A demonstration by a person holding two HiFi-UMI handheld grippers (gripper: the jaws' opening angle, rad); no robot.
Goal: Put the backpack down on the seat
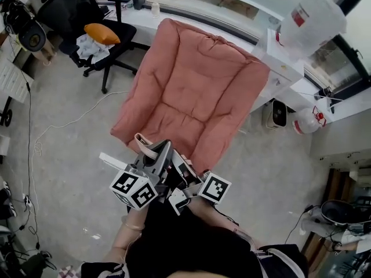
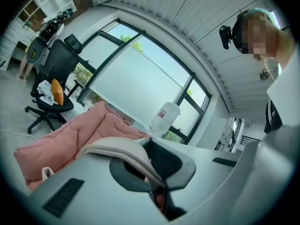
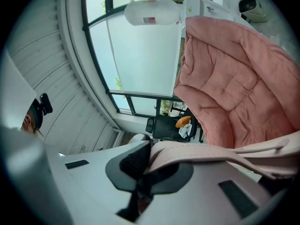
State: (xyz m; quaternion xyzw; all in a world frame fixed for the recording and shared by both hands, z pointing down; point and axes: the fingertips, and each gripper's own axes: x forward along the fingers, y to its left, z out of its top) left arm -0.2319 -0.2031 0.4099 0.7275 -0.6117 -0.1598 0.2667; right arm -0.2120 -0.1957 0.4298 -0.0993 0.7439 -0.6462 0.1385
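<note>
A pink padded seat (image 1: 197, 91) stands just ahead of me and fills the middle of the head view; it also shows in the left gripper view (image 2: 70, 135) and the right gripper view (image 3: 229, 88). Both grippers hang close together above its front edge. My left gripper (image 1: 157, 155) is shut on a beige backpack strap (image 2: 124, 146). My right gripper (image 1: 183, 168) is shut on another pinkish-beige strap (image 3: 206, 151). A loop of strap (image 1: 145, 146) sticks out past the left jaws. A dark mass below the grippers may be the backpack's body; I cannot tell for sure.
A black office chair (image 1: 95, 16) with an orange cushion (image 1: 102, 33) stands at the back left. A water jug (image 1: 310, 22) sits on a white dispenser at the back right, with a small heater (image 1: 275, 113) below. A cable (image 1: 58, 126) trails on the floor at left.
</note>
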